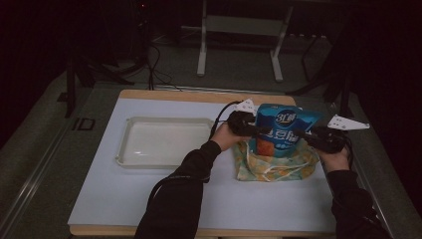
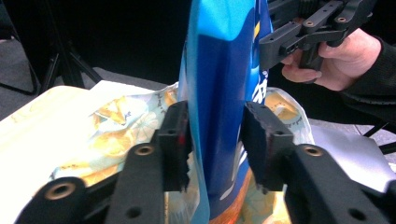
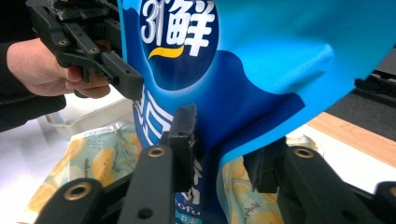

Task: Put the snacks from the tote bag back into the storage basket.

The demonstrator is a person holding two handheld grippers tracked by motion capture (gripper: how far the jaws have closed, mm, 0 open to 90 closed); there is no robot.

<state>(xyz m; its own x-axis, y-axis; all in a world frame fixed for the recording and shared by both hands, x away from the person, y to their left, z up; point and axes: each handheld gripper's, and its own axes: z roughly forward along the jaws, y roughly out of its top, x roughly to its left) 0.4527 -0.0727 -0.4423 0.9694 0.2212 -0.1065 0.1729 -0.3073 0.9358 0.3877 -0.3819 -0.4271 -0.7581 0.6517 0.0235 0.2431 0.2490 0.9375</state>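
Two grippers meet on one blue snack bag (image 1: 284, 128), which stands upright in the mouth of a yellow lemon-print cloth bag (image 1: 274, 167) lying on the right half of the white board (image 1: 149, 199). The left gripper (image 1: 255, 130) comes at the blue bag's left edge and the right gripper (image 1: 307, 136) at its right edge, each held in a hand in a dark sleeve. In the left gripper view the two black jaws stand on either side of the bag's narrow edge, one pad (image 2: 176, 140) touching the film and the other (image 2: 264, 140) close against it, so the jaws are clamped on the bag. In the right gripper view the jaws likewise straddle the bag's lower edge, with the near pad (image 3: 183, 135) pressed on the printed front and the film pinched in between them. The blue bag's top rises above both grippers, and its orange lower part sinks into the cloth bag. An empty-looking white tray (image 1: 130, 130) sits on the left half of the board, well apart from the bags. Beyond the far edge of the table a grey metal stand (image 1: 239, 25) is on the floor.
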